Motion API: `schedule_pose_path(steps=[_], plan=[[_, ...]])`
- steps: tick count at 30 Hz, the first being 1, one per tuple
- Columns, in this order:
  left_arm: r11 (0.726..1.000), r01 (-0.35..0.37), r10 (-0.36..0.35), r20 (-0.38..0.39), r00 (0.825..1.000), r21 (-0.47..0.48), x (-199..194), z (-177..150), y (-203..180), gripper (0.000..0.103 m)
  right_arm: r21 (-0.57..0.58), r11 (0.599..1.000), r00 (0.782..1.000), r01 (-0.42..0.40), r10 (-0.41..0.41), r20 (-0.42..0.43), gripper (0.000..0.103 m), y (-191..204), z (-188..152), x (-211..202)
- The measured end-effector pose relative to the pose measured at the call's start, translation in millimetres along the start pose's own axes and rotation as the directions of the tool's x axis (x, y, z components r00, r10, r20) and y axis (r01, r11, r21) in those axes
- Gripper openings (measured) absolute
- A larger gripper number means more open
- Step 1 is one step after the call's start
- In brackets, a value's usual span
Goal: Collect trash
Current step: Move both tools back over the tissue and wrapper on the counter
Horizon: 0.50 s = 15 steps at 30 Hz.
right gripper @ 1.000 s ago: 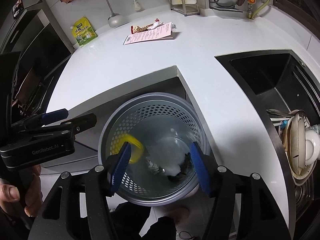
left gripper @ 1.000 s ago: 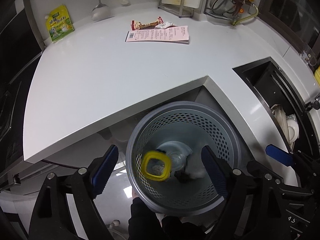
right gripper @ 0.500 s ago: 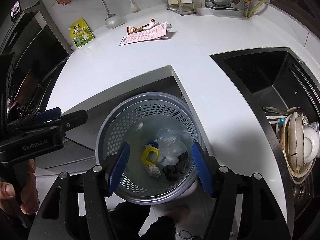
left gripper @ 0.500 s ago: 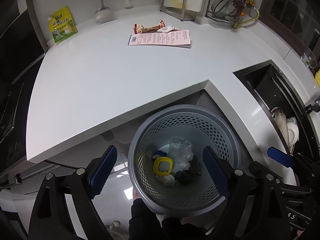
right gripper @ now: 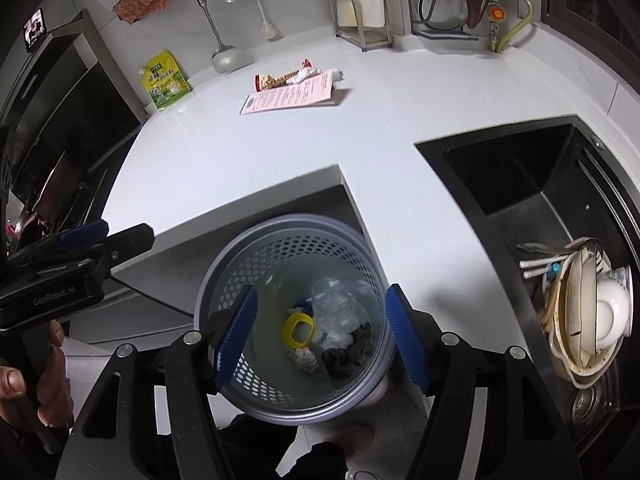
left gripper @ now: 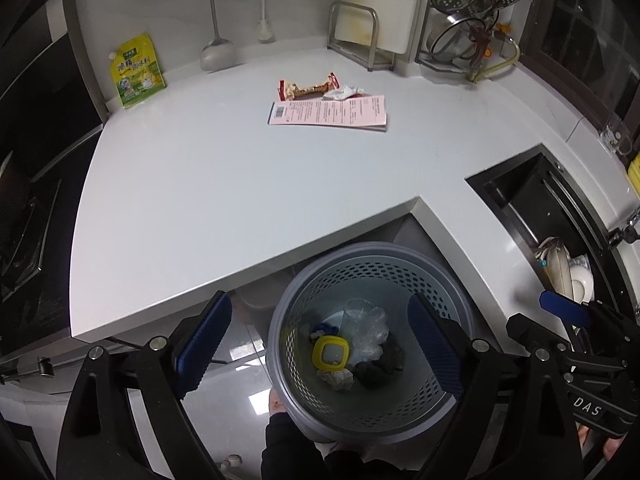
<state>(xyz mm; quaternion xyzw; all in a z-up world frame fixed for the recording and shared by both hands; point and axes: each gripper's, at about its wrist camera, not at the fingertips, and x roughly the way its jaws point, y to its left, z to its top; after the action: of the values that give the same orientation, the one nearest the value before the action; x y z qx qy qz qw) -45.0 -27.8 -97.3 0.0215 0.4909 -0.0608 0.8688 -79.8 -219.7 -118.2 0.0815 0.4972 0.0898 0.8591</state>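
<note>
A grey perforated trash basket point(left gripper: 372, 254) stands on the floor below the counter's inner corner; it also shows in the right wrist view point(right gripper: 248, 240). Inside lie a yellow-rimmed lid point(left gripper: 330, 352), crumpled clear plastic point(left gripper: 370, 332), a dark rag point(right gripper: 347, 350) and a paper wad point(right gripper: 303, 358). On the white counter at the back lie a pink leaflet point(left gripper: 328, 111), a snack wrapper point(left gripper: 307, 87) and a white crumpled scrap point(left gripper: 343, 93). My left gripper point(left gripper: 318, 346) and right gripper point(right gripper: 320, 336) are both open and empty above the basket.
A yellow-green pouch point(left gripper: 136, 72) leans at the back left wall. A black sink point(right gripper: 520, 184) with dirty dishes point(right gripper: 588, 312) is on the right. A cooktop point(left gripper: 24, 220) is at the left. A ladle point(left gripper: 218, 54) and a metal rack point(left gripper: 360, 36) stand at the back.
The yellow-rimmed lid dropped from between my left gripper's fingers into the bottom of the basket. Both grippers rose and pulled back a little.
</note>
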Motion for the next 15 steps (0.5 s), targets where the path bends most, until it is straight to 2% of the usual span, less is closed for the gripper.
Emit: schedule_pose_path(steps=[8,15], plan=[[0.999,0.012,-0.012,-0.013,1.000,-0.033,-1,6,13,0.089,0.037,0.999,1.000,0.009,-0.009,0.012,0.065,-4,10,0],[1.000,0.017,-0.016,0.030,0.999,-0.020,-14,20,25,0.089,0.081,0.997,0.998,0.020,-0.025,0.060,0.065,-5,10,-14]])
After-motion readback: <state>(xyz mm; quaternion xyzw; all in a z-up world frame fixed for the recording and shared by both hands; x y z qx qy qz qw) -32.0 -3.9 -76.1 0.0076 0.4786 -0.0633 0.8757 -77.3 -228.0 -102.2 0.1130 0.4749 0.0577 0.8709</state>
